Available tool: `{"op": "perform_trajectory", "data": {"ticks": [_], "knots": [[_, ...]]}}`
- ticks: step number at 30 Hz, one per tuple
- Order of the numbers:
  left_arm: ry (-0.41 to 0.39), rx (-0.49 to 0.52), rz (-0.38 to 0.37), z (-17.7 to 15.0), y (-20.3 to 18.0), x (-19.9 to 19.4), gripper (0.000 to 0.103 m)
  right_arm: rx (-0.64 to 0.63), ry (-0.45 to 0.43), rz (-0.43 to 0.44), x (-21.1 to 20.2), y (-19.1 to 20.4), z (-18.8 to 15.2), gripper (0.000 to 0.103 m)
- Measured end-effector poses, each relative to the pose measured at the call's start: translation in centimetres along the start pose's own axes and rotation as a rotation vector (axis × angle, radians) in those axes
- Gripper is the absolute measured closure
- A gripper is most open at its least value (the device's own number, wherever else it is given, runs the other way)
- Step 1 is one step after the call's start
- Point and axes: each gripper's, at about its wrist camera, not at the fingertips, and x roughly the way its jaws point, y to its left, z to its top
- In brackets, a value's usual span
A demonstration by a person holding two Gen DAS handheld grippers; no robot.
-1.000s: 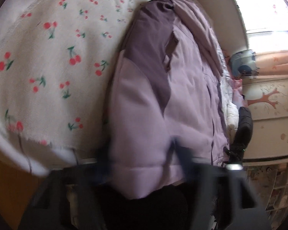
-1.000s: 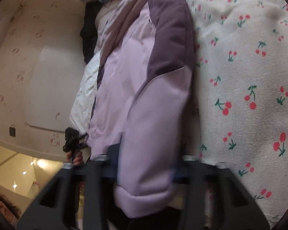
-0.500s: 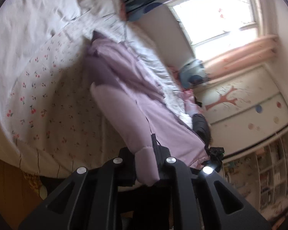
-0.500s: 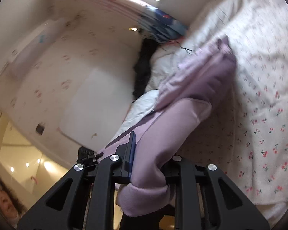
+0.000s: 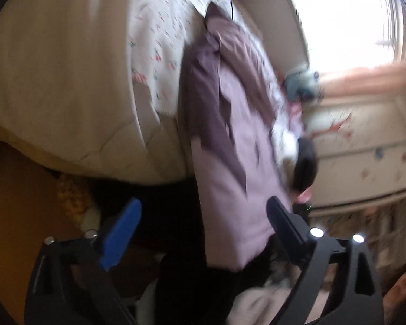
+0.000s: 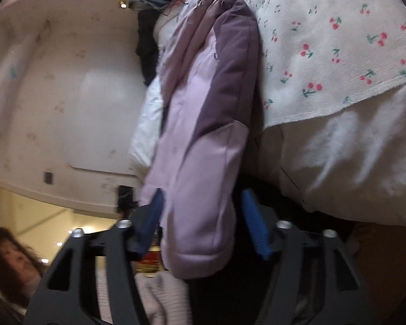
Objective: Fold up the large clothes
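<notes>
Half a second ago both grippers were pinching the jacket's cuffs; now both are letting go. The left gripper (image 5: 203, 224) is opening wide, its blue pad (image 5: 120, 234) well clear of the jacket (image 5: 230, 149), whose sleeve is hanging between the jaws, near the right finger. The right gripper (image 6: 203, 222) is opening too, the cuff (image 6: 200, 246) sitting loose between its pads (image 6: 254, 224). The jacket is lying lengthwise along the bed (image 6: 338, 40), its lower end hanging over the edge. The cherry-print sheet (image 5: 159, 51) is lying bare beside it, giving open room there. The left view is blurring.
</notes>
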Motion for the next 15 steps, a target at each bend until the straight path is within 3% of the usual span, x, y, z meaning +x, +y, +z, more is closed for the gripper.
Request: {"op": "perform_trajectory", "data": {"ticks": [2,6,10,12,13,14,15], "knots": [[0.013,-0.01,-0.027,0.8,0.2,1.3,0.009,-0.004,0.036,0.009,1.0,0.2,0.6,0.032],[0.122,0.02,-0.083,1.0,-1.2,6.7,0.009,0.009,0.087,-0.009,3.4,-0.2,1.0,0.03],[0.229,0.049,-0.102,-0.6,-2.9,11.2,0.007,0.011,0.079,0.001,5.0,-0.5,0.9,0.03],[0.219,0.059,-0.09,-1.1,-3.4,11.8,0.008,-0.013,0.042,0.021,5.4,-0.2,1.0,0.032],[0.2,0.055,-0.071,-1.5,-3.5,11.6,0.01,-0.025,0.03,0.034,5.4,-0.1,0.8,0.05],[0.182,0.049,-0.055,-1.5,-3.7,11.6,0.024,-0.042,0.013,0.025,5.5,0.3,0.6,0.069],[0.166,0.045,-0.017,-1.5,-3.8,11.5,0.044,-0.063,-0.008,0.012,5.6,0.7,0.5,0.072]]}}
